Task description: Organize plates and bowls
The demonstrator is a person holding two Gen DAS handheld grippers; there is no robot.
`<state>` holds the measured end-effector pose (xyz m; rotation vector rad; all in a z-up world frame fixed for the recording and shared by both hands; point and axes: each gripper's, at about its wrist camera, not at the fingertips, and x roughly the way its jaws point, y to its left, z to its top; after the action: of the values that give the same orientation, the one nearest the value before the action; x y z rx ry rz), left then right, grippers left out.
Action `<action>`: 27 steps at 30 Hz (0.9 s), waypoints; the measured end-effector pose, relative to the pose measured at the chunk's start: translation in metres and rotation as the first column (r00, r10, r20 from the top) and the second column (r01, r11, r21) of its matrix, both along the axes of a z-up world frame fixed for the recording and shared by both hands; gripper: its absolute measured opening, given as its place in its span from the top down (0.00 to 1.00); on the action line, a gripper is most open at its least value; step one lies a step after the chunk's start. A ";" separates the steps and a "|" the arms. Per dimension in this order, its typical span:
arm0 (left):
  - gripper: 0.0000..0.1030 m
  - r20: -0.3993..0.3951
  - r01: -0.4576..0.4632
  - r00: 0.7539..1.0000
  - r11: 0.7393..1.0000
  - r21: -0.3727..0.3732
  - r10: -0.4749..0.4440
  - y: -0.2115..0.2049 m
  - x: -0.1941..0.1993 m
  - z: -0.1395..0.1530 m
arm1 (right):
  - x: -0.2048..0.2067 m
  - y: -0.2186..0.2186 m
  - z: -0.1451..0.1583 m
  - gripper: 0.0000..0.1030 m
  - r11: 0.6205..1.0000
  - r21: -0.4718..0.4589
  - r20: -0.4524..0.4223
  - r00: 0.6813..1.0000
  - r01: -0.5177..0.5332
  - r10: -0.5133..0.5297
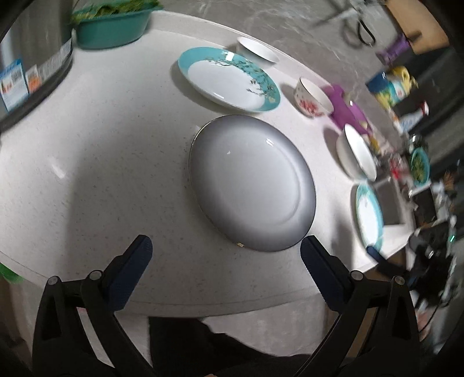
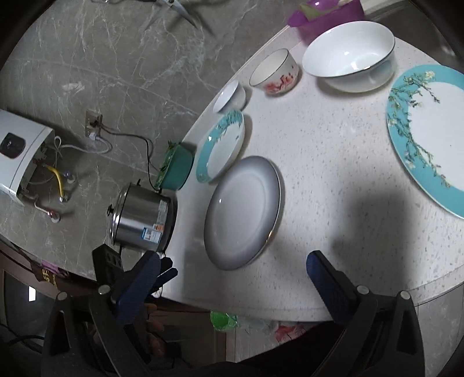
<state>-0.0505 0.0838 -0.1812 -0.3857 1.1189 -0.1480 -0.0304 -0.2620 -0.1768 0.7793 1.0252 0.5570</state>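
A grey plate [image 1: 252,182] lies on the white round table [image 1: 101,162], just ahead of my open, empty left gripper [image 1: 226,249]. Behind it lies a teal-rimmed floral plate [image 1: 229,79], with a small white bowl [image 1: 256,52] and a red-flowered bowl [image 1: 313,97] beyond. A large white bowl [image 1: 355,152] and a second teal plate [image 1: 369,216] sit at the right. In the right wrist view my open, empty right gripper [image 2: 232,266] hovers near the table edge by the grey plate [image 2: 243,211], with the large teal plate [image 2: 429,136], big white bowl [image 2: 349,55], flowered bowl [image 2: 274,72], small bowl [image 2: 230,97] and smaller teal plate [image 2: 220,145].
A teal basin of greens [image 1: 113,24] and a steel pot [image 1: 32,52] stand at the table's far left, also seen in the right wrist view as the basin [image 2: 177,165] and the pot [image 2: 142,220]. A purple container [image 1: 345,107] sits behind the bowls.
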 end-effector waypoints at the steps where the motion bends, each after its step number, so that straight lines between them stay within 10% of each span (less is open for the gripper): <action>1: 0.00 0.008 -0.005 1.000 1.000 0.014 0.005 0.000 -0.003 0.002 | 0.000 0.000 0.001 0.00 1.000 -0.003 0.006 1.000 -0.002 0.002; 12: 0.00 -0.071 -0.079 0.994 0.997 -0.011 0.078 0.071 0.078 0.001 | 0.068 0.007 0.019 0.00 0.995 -0.092 0.013 0.999 0.045 -0.044; 20: 0.00 -0.025 0.090 0.996 0.994 0.056 -0.088 0.093 0.224 0.020 | 0.191 0.054 0.040 0.13 0.982 -0.185 -0.043 0.998 0.041 -0.050; 27: 0.02 -0.081 0.215 0.974 0.976 0.038 -0.211 0.096 0.303 -0.011 | 0.251 0.097 -0.001 0.28 0.981 -0.195 -0.141 0.990 -0.008 -0.020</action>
<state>0.2528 0.1799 -0.1917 -0.2305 1.2362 -0.2976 0.2208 -0.1653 -0.1777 0.6538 1.1897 0.3925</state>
